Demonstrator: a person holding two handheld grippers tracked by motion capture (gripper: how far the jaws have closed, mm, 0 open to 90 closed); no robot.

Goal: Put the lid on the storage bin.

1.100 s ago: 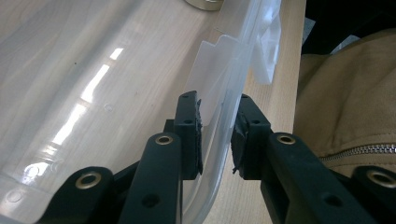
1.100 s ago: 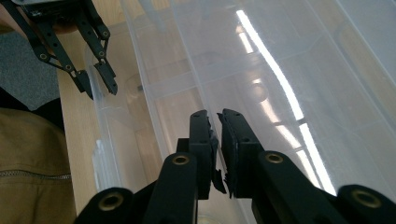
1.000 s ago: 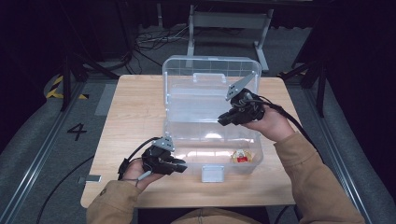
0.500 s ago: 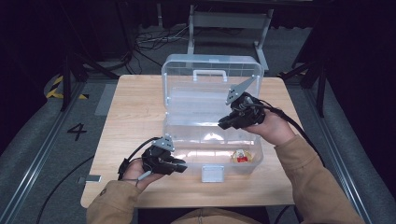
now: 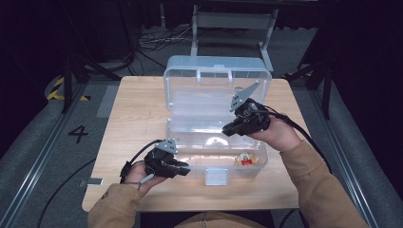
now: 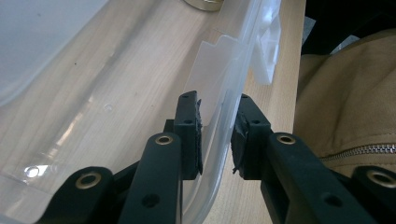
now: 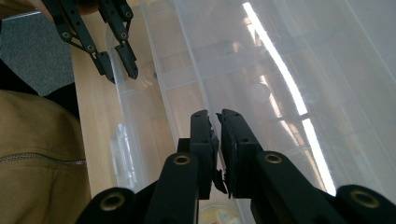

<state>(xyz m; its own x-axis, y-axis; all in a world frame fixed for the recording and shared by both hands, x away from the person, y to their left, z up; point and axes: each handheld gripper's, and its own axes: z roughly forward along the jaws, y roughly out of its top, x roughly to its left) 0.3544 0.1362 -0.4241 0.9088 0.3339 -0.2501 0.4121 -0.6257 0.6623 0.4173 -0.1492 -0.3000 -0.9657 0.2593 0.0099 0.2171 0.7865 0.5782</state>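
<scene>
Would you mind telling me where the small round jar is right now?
In the high view, the small jar lies inside the clear plastic box, in its front right corner, just right of the front latch.

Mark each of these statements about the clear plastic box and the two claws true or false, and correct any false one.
1. The clear plastic box stands with its lid open. True.
2. The left claw has the box's front wall between its jaws. True.
3. The right claw gapes wide open. False: its jaws are almost together.
4. The small jar with the red label lies outside the box on the table. False: it lies inside the box, near the front right corner.
5. The box's white latch is on its front wall. True.
</scene>
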